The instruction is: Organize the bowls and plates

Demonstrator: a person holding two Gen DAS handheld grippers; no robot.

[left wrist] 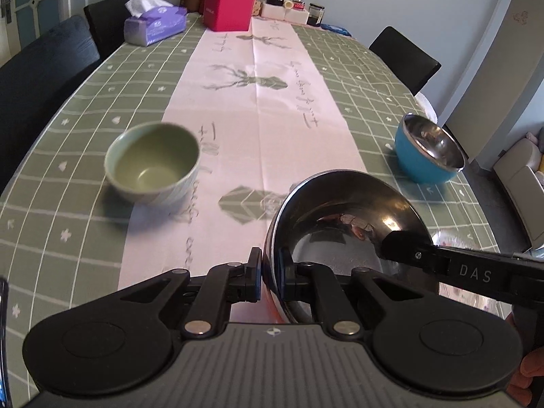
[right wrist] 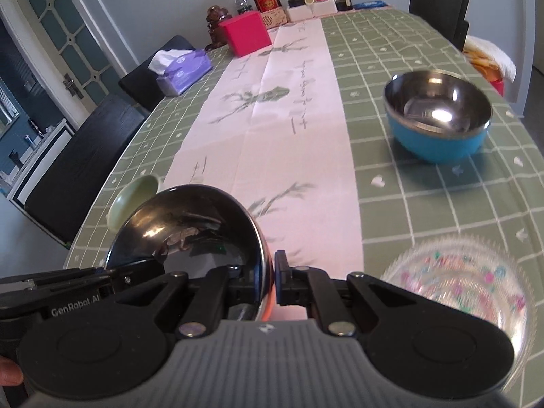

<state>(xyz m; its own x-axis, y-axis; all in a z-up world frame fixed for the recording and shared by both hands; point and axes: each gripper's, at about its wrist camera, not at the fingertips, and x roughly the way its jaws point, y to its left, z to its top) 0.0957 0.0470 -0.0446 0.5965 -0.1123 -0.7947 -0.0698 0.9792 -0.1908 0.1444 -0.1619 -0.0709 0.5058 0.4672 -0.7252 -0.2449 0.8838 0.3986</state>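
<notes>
Both grippers pinch the same shiny round steel bowl with an orange outside [left wrist: 343, 217]. The left gripper [left wrist: 270, 273] has its jaws almost closed on the bowl's left rim. The right gripper [right wrist: 268, 280] has its jaws almost closed on the right rim. The bowl is off the table and tipped, so its open mouth faces up and toward the cameras.

A pale green round ceramic bowl [left wrist: 153, 161] stands upright to the left, well apart. A blue bowl with a steel inside [right wrist: 438, 115] stands upright far to the right, near the table's right edge. A clear glass bowl with coloured dots [right wrist: 459, 292] sits close on the right. The pink cloth strip [left wrist: 258, 102] down the middle of the green checked table [left wrist: 85, 108] is bare ahead.
</notes>
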